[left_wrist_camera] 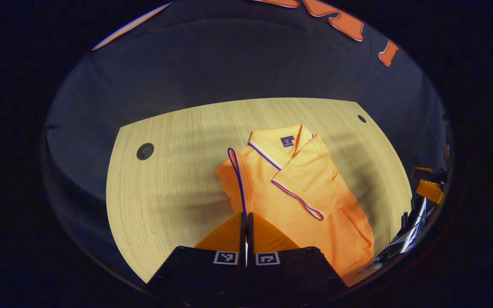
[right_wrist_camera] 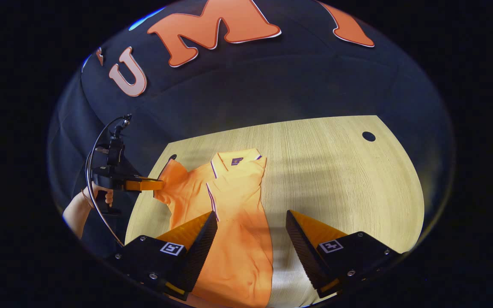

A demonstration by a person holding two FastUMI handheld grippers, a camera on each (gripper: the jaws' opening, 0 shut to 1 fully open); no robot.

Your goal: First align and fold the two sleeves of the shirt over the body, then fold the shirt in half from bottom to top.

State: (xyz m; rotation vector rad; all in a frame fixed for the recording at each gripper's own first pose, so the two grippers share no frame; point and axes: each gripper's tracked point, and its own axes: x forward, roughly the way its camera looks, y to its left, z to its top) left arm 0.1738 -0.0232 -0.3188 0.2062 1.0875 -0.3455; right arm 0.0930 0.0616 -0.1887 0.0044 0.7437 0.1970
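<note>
An orange polo shirt [left_wrist_camera: 315, 201] with a striped collar lies on the wooden table [left_wrist_camera: 173, 188], collar at the far end. One sleeve [left_wrist_camera: 302, 179] is folded over the body. My left gripper [left_wrist_camera: 245, 216] is shut on the other sleeve's trimmed hem [left_wrist_camera: 238, 171] and holds it up off the table. From the right gripper view, that left gripper [right_wrist_camera: 158, 185] sits at the shirt's left side, held by a hand [right_wrist_camera: 96, 194], with the sleeve [right_wrist_camera: 171, 175] raised. My right gripper [right_wrist_camera: 250, 222] hangs open over the shirt's body [right_wrist_camera: 242, 239], nothing between its fingers.
The table has round cable holes [left_wrist_camera: 145, 151] [right_wrist_camera: 368, 136] near its far corners. Bare wood [right_wrist_camera: 349, 188] stretches to the right of the shirt. The black cloth wall stands behind the table. The other gripper's body [left_wrist_camera: 429, 188] shows at the right edge.
</note>
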